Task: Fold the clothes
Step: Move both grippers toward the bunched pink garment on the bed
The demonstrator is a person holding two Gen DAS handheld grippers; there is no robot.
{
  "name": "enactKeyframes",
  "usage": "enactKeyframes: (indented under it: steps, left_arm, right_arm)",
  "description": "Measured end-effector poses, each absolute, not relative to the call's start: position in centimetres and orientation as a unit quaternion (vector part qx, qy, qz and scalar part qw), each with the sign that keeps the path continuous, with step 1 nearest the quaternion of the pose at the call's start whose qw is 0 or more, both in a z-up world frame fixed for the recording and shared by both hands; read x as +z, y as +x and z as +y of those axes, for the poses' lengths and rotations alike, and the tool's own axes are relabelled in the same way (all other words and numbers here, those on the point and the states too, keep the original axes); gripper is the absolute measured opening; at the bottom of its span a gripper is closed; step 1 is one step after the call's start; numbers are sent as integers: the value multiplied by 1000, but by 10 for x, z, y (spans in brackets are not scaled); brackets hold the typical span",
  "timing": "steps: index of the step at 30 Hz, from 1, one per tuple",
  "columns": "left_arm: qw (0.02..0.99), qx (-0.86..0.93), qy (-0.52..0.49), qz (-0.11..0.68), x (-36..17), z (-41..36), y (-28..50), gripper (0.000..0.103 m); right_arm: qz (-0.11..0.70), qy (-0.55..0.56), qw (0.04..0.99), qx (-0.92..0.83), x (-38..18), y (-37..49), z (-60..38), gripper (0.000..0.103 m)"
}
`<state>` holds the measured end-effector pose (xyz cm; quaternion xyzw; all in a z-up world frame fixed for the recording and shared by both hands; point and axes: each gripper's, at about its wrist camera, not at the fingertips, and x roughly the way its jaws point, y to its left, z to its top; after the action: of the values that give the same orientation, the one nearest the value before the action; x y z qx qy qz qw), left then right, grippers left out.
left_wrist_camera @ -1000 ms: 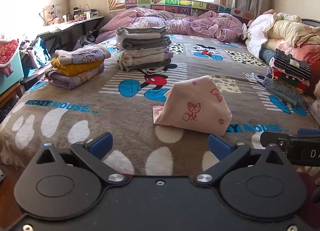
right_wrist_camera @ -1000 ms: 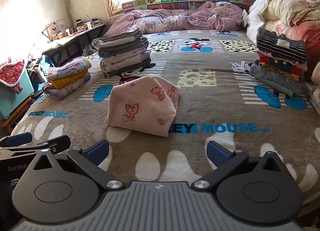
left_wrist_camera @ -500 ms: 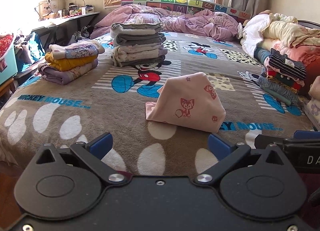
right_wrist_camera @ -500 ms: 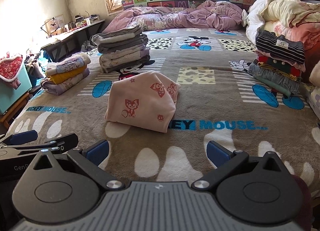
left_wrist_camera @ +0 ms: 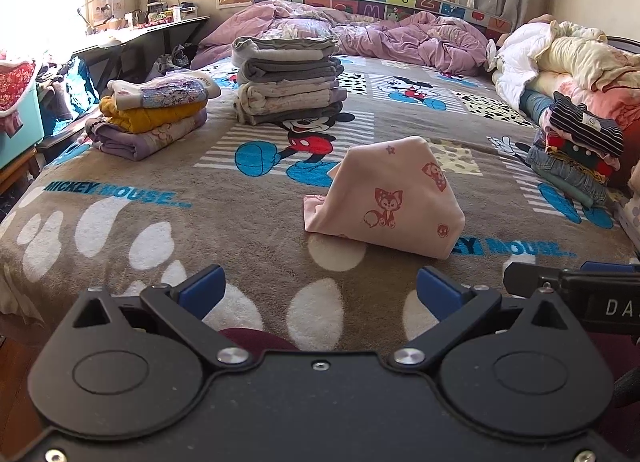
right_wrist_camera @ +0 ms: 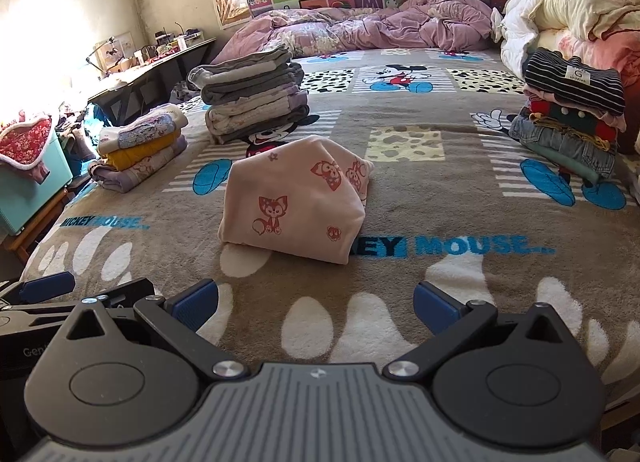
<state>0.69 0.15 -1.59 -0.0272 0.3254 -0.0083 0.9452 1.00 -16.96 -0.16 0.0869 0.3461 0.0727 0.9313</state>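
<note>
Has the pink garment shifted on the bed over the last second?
No. The pink garment sits just left of the "MOUSE" lettering on the blanket, as before; only the camera moved slightly.

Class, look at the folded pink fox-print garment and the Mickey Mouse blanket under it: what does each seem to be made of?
Pink fox-print garment: probably soft cotton knit, matte, smooth surface, rounded folds.
Mickey Mouse blanket: likely plush fleece, with a fuzzy, visible nap.
</note>
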Motion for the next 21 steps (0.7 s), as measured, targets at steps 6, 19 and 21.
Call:
enactKeyframes:
  steps: [6,19,21]
  left_arm:
    - [942,-5,-30,335,-22,1,13,103]
    - [932,0,-21,361,-44,-9,37,103]
    - [932,1,-18,361,-45,-10,41,103]
  right_arm:
    - [355,92,928,74,-10,18,-173,103]
    - [383,113,914,73,-39,45,-185,103]
    - [386,114,912,73,-42,48,-186,103]
